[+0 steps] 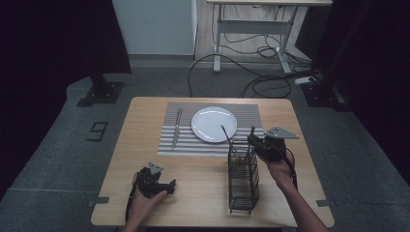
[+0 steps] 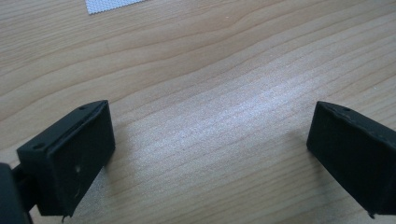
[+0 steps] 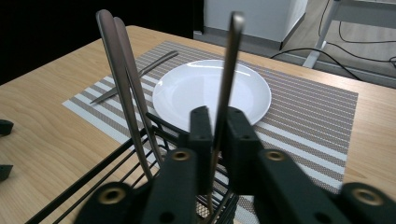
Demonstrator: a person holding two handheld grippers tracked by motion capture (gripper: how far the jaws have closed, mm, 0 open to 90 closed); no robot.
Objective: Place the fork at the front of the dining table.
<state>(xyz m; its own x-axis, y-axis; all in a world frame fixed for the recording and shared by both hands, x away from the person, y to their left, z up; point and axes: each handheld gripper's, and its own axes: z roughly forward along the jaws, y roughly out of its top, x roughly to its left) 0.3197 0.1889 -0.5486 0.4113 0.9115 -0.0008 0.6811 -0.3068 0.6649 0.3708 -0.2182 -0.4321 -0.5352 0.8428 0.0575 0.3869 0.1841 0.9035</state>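
A grey floor [image 1: 63, 145] surrounds the wooden table [image 1: 203, 193]. Past its far edge stand a white cabinet [image 1: 154, 26] and a desk [image 1: 251, 34] with black cables [image 1: 256, 72] beneath. Both sides are dark.

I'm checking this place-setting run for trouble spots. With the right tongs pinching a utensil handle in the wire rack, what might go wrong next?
The right tongs pinch only the thin utensil handle, so it may swivel or slip. Two more handles stand close by in the wire rack and might snag. The light rack may tip, since the left tongs rest open, away from it.
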